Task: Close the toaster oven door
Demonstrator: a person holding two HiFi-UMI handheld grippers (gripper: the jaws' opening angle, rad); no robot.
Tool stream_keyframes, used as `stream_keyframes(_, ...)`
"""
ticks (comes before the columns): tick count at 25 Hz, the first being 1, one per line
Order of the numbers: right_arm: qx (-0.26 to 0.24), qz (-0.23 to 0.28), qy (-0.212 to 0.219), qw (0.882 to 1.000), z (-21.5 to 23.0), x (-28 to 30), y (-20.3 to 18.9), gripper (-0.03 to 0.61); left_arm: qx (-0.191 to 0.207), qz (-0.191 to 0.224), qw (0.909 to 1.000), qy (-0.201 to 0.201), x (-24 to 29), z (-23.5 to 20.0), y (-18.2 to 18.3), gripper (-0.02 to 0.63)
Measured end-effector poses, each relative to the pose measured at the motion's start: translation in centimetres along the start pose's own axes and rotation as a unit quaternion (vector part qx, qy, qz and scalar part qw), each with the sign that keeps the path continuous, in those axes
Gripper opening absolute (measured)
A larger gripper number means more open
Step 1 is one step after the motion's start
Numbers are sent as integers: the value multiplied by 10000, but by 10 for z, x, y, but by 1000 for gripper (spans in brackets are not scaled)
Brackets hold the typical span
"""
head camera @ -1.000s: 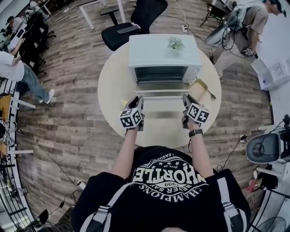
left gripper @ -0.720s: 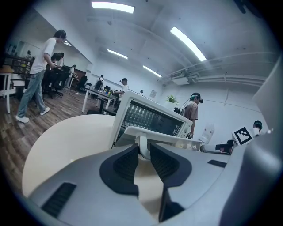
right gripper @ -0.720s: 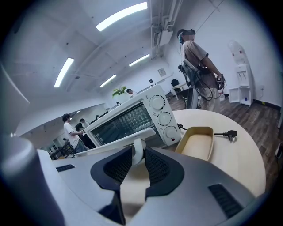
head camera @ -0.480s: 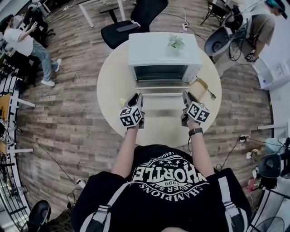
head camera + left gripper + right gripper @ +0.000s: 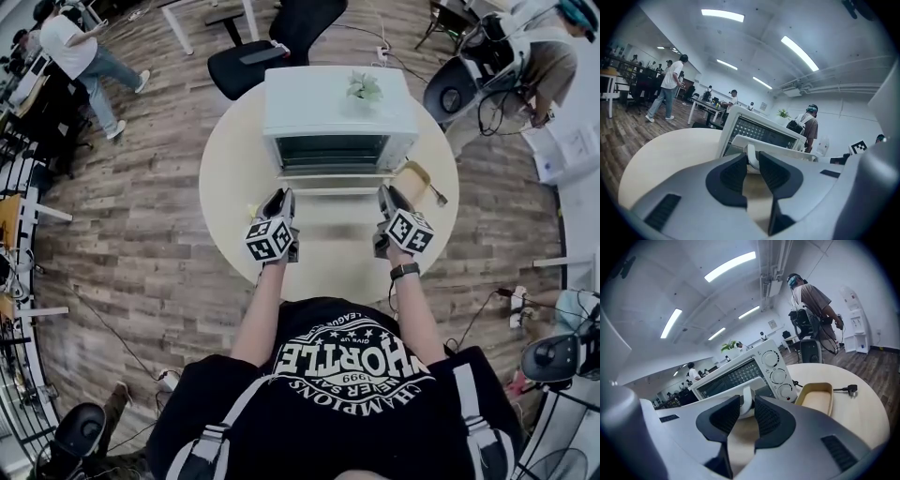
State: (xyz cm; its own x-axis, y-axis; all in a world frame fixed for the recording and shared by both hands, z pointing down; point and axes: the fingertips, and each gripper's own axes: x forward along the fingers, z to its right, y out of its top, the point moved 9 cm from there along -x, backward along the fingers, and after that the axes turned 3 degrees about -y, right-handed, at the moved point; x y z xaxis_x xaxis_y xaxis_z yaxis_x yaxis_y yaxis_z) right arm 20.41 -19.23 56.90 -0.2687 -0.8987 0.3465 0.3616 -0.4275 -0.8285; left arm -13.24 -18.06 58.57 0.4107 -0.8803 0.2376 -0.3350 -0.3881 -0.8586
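Our left tool (image 5: 752, 161) was narrowed onto the white door handle (image 5: 335, 192), its pads pressing the handle's left post from both sides. Our right tool (image 5: 746, 405) gripped the same handle at its right post in the same way. We found the toaster oven (image 5: 339, 105) at the far middle of the round worktop (image 5: 234, 178), facing us. Its door (image 5: 780, 146) was part-way open, tilted up off the flat and not yet against the oven's mouth, so the grid inside showed above the door's edge. Three dials (image 5: 777, 376) ran down the oven's right side, and a small potted plant (image 5: 364, 89) sat on its top. Just right of the oven a tan tray (image 5: 816, 398) lay on the worktop. A black plug (image 5: 851, 389) lay farther right, apart from the tray. A black office chair (image 5: 279, 42) stood beyond the worktop.
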Motion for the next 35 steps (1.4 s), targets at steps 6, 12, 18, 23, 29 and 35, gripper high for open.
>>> stream_keyframes(6, -62, 33, 55, 10000, 0, 3, 4, 118, 58, 60, 10000, 29, 3, 1, 3, 100)
stream_keyframes(12, -101, 67, 29, 9999, -1, 1, 4, 120, 145, 6, 9999, 47, 2, 3, 6, 100)
stream_keyframes(18, -86, 93, 24, 9999, -4, 4, 5, 118, 213, -42, 9997, 61, 4, 2, 9, 100)
stream_keyframes(23, -82, 107, 10, 9999, -4, 6, 5, 118, 230, -24, 9997, 49, 5, 1, 9, 100)
stream_keyframes(29, -82, 180, -1, 9998, -4, 10, 10, 118, 276, 7, 9996, 42, 11, 1, 14, 101)
stream_keyframes(35, -70, 243, 45, 9997, -6, 12, 17, 120, 323, 91, 9994, -10, 13, 1, 21, 101)
